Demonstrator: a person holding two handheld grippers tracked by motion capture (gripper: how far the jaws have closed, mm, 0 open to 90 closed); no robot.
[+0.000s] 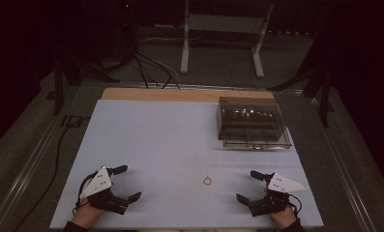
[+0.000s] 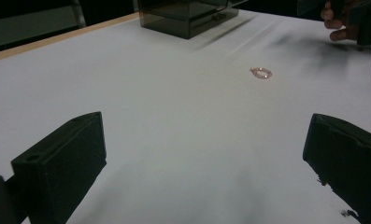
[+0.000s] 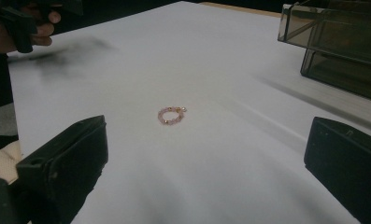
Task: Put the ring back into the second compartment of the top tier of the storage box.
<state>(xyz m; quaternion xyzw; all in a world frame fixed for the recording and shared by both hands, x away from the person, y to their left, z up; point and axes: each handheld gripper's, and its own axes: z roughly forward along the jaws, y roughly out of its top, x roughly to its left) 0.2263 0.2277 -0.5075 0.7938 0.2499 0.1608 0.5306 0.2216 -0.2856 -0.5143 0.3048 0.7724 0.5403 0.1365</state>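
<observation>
Pink bead bracelet [image 1: 207, 181] on table between left tongs [image 1: 130, 182], right tongs [image 1: 246, 186]; both apart.

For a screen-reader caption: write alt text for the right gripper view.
A small pink beaded bracelet lies alone on a white table, straight ahead of the right gripper, whose two black jaws stand wide apart with nothing between them. A smoky clear drawer box sits at the upper right, and the other hand is at the upper left.
</observation>
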